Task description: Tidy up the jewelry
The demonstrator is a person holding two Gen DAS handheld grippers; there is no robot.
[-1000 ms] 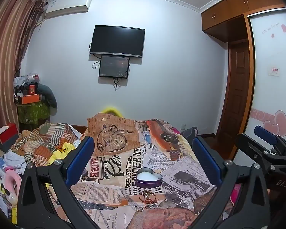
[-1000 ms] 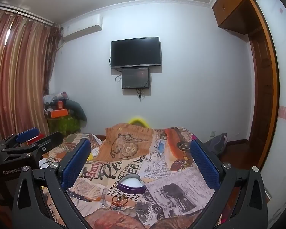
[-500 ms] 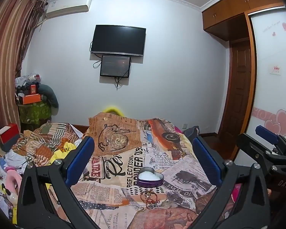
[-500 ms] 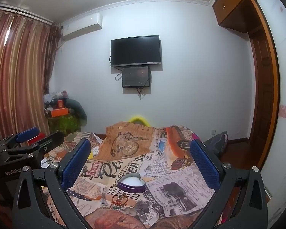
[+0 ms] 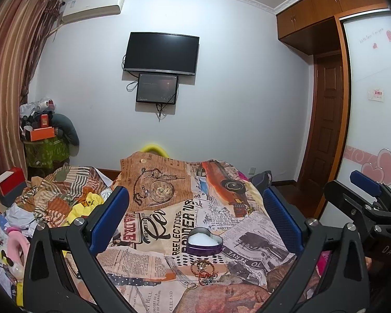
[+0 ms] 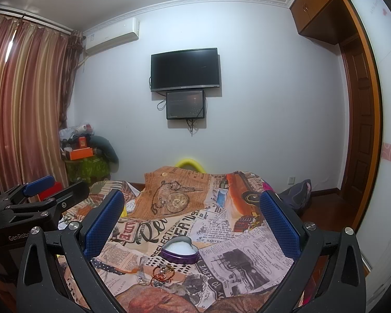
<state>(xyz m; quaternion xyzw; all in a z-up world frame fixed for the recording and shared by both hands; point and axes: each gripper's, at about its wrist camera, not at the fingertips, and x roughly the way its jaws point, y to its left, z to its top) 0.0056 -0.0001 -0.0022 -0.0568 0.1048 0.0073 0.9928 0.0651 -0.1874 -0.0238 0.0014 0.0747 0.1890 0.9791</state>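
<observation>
A purple heart-shaped tin with a white lining stands open on a newspaper-print cloth. Just in front of it lies a small tangle of gold and red jewelry, with a thin chain trailing to its left. My left gripper hangs open above the cloth, nothing between its blue pads. My right gripper is open too and holds nothing. Both grippers are well short of the tin and the jewelry. Each shows at the edge of the other's view.
The cloth covers a raised surface in a bedroom. A heap of striped and yellow fabrics lies to the left. A dark bag sits on the floor to the right, near a wooden door. A TV hangs on the far wall.
Both views have drifted only slightly; the tin and jewelry sit a touch lower in the right view. Both grippers stay open and nothing on the cloth has moved.
</observation>
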